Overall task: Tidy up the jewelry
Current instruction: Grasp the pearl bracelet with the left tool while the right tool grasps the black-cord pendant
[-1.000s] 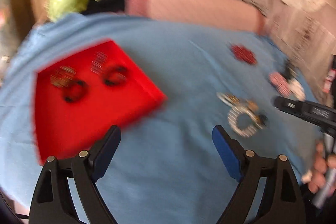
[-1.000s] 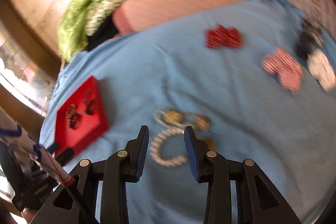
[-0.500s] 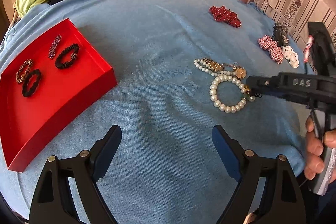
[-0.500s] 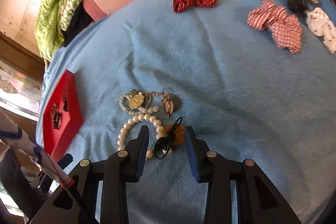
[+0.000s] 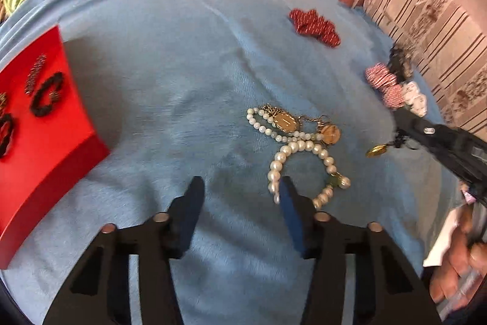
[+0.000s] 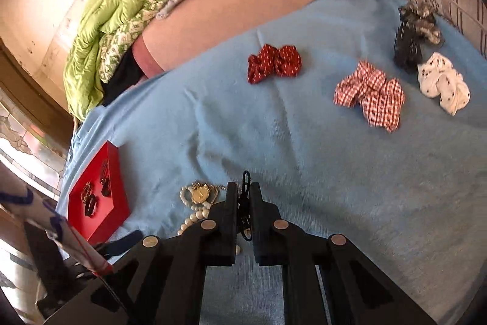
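Blue-blanketed bed (image 6: 304, 148): four pieces are laid in the red tray (image 5: 45, 148) near its left edge, pearl bracelet (image 5: 304, 169) and necklaces left, a black cord (image 6: 244, 203) is pinched by the right hand-held gripper (image 6: 243, 203), and the left hand-held gripper (image 5: 240, 197), just narrowed, is spread and empty.

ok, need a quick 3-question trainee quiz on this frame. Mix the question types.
1. True or false: the right hand-held gripper is shut on a black cord with a gold pendant hanging from it.
2. Which lies closest to the left hand-held gripper? A) red dotted bow B) pearl bracelet C) red tray
3. Fill in: the bows and jewelry lie on a ____ blanket.

Key: 1 true; 2 B; 3 blue
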